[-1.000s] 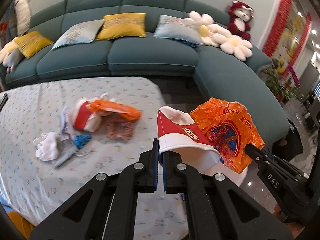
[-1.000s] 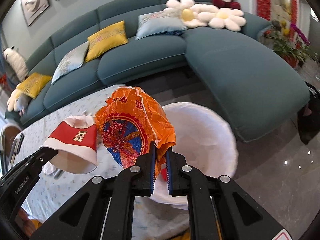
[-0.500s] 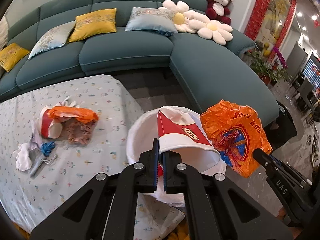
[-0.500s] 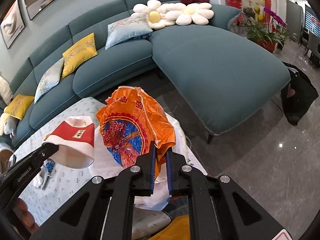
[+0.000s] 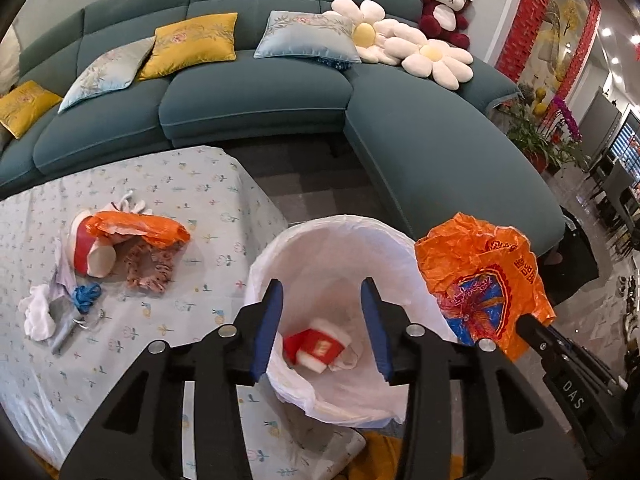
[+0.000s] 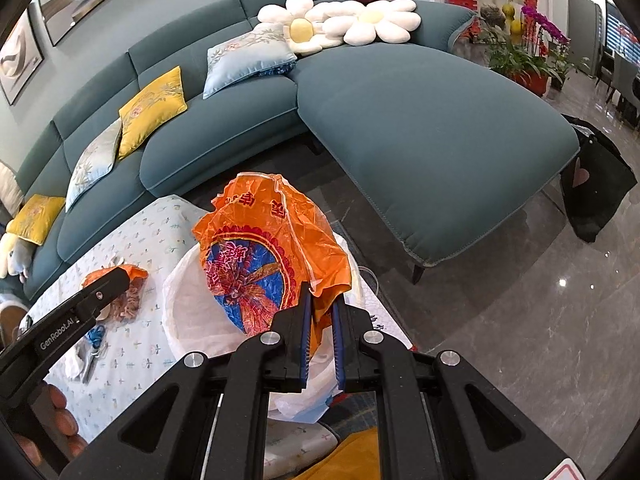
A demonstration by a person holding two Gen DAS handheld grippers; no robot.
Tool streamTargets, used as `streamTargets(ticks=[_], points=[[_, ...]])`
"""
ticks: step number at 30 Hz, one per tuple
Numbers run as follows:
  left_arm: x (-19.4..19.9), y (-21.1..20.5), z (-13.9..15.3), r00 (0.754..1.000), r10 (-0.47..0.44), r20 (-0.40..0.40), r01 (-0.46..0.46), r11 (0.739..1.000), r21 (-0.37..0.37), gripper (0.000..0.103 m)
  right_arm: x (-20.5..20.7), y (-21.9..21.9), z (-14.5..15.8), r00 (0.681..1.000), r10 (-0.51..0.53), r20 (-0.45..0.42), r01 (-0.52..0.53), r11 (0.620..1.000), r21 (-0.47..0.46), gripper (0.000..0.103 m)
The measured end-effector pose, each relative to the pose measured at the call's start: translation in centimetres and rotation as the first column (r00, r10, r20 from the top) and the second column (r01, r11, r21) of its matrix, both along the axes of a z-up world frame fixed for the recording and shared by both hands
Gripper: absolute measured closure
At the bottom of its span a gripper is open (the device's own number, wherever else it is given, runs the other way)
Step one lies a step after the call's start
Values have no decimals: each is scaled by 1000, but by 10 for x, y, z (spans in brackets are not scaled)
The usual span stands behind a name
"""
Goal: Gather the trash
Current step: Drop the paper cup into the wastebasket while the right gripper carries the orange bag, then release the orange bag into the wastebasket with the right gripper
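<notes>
My left gripper (image 5: pixel 322 292) is open and empty above the white-lined trash bin (image 5: pixel 304 240). A red and white paper cup (image 5: pixel 316 350) lies inside the bin. My right gripper (image 6: pixel 320 304) is shut on an orange plastic bag (image 6: pixel 272 256), held over the bin's (image 6: pixel 188 312) right rim; the bag also shows in the left wrist view (image 5: pixel 480 276). More trash lies on the table: an orange wrapper (image 5: pixel 140 228), a red and white cup (image 5: pixel 90 250), pink crumpled material (image 5: pixel 150 266), white tissue (image 5: pixel 38 314) and a blue bit (image 5: pixel 86 294).
The table (image 5: pixel 180 184) has a floral cloth and the bin stands at its right edge. A teal sectional sofa (image 5: pixel 440 152) with cushions curves behind and to the right. A black bag (image 6: pixel 592 184) sits on the glossy floor by the sofa.
My left gripper opened and let go of the red and white cup, which dropped into the bin. Both grippers moved right over the bin. The right still holds the orange bag.
</notes>
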State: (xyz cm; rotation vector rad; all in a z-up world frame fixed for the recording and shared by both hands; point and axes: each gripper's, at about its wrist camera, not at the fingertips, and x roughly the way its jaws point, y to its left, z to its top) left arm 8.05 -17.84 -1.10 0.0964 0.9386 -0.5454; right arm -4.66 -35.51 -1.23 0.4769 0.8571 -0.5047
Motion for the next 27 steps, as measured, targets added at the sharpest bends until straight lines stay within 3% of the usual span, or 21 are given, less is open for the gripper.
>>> streamTargets(ticks=[10,14,27], points=[[6,23,0,998,58,7,-58,998,9,45,20,23,2,998,56,3,-56,998,-11,84],[10,35,-1,996,84,4,-84,996,10,44,28,35,6,997,76,7,-76,997,-23,74],[18,86,4,984,179,1,-179,984,-4,37,45,77,20,990,143,11,-142,988,-54,61]])
